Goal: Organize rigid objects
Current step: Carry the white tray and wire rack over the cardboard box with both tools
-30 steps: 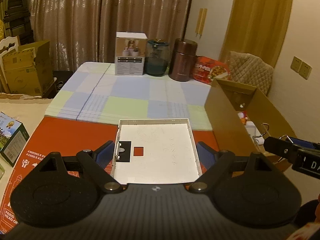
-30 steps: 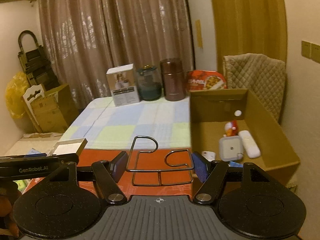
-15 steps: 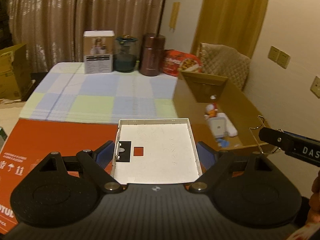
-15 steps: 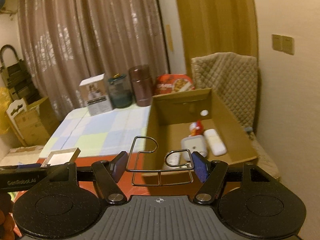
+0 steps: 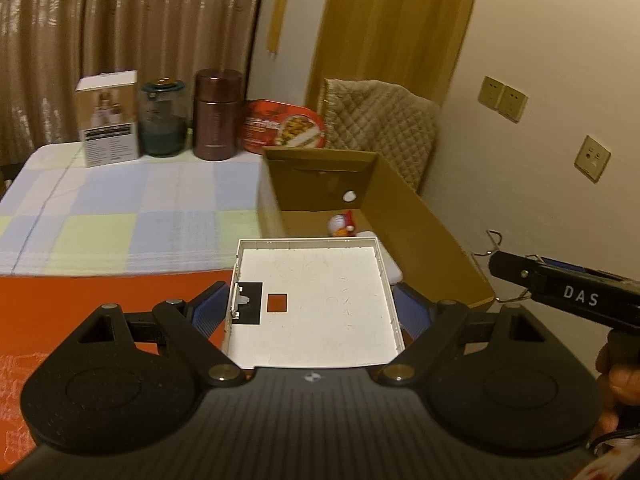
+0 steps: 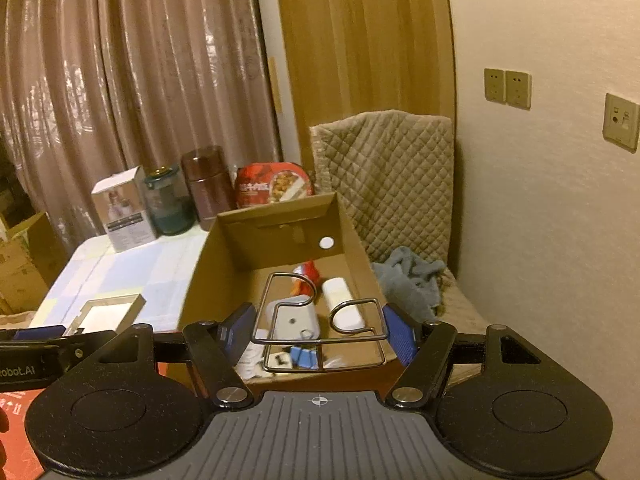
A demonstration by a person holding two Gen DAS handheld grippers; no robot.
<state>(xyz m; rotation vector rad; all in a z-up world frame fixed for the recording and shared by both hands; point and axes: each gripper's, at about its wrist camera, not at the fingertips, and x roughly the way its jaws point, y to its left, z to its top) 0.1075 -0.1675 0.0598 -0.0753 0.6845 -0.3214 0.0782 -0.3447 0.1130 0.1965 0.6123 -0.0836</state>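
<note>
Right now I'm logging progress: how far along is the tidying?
Done: a toy figure and small white items already lie in the cardboard box. In hand: left tool holds a white tray, right tool a wire rack. Left: dropping both in.

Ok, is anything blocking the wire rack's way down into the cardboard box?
No barrier: the box is open-topped. But a white device, a white bar and small bits lie on its floor beneath the wire rack.

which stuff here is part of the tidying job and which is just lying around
In the job:
- white tray, held in the left gripper
- wire rack, held in the right gripper
- cardboard box

Lying about:
- brown canister
- glass jar
- quilted cushion
</note>
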